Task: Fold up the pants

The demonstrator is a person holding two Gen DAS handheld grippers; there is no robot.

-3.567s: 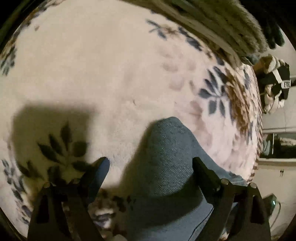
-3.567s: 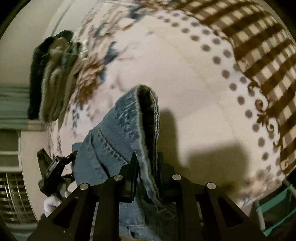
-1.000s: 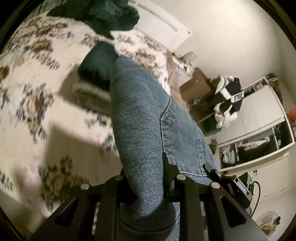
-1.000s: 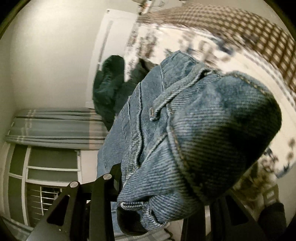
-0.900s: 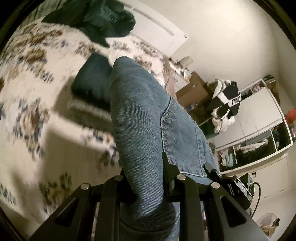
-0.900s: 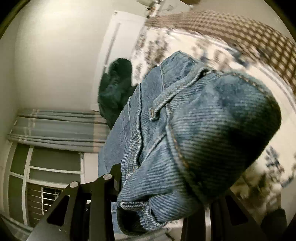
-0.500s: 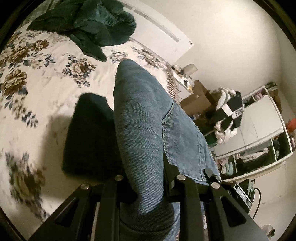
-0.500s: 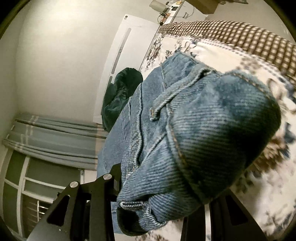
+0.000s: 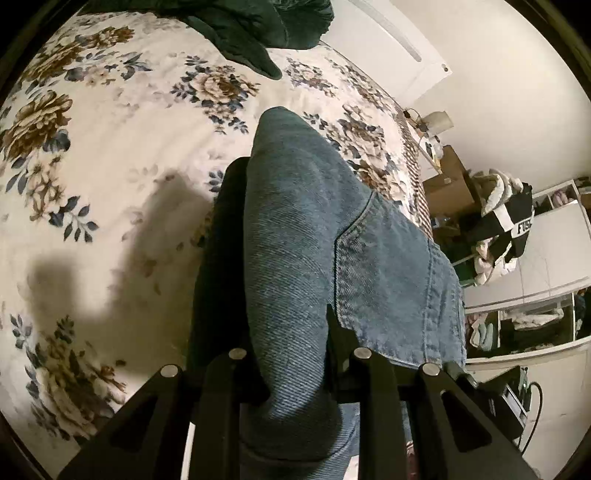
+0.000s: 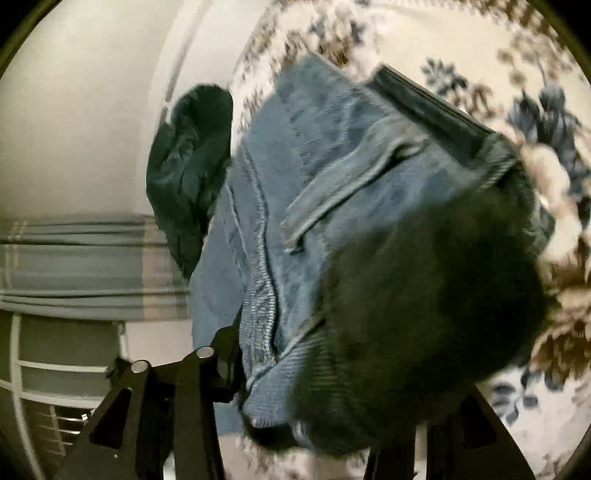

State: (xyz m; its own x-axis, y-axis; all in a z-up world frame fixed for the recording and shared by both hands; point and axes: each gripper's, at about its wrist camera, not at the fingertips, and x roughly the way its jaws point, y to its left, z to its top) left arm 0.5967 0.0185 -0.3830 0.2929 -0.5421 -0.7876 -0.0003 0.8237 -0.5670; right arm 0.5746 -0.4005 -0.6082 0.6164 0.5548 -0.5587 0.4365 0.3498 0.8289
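Change, left view: half a second ago the dark shadow under the jeans (image 9: pixel 306 236) lay broad on the bedspread (image 9: pixel 122 147); now it is a narrower strip close along the denim's left edge, and more of the floral print shows.
Change, right view: the denim was sharp and evenly lit before; now the picture is motion-blurred, the bunched end nearest the lens has gone dark, and the bedspread (image 10: pixel 461 48) fills the top and right where checked fabric showed.
Against 3.6 s ago: the left tool then stood wide with the cloth loose between its fingers; now it is clamped.
Left gripper (image 9: pixel 291 354): narrow, pinching a fold of the jeans beside the back pocket seam.
Right gripper (image 10: pixel 332 369): holding a thick bunch of jeans (image 10: pixel 303 206) at the waistband; its right finger is mostly hidden by cloth.
Jeans: held up off the bed between both tools, over the bedspread.
Dark green garment (image 9: pixel 258 22): heaped at the far side of the bed, apart from the jeans.
Writing: "FUS", cut off, white on a black-and-white garment (image 9: pixel 513 221) hanging at right.
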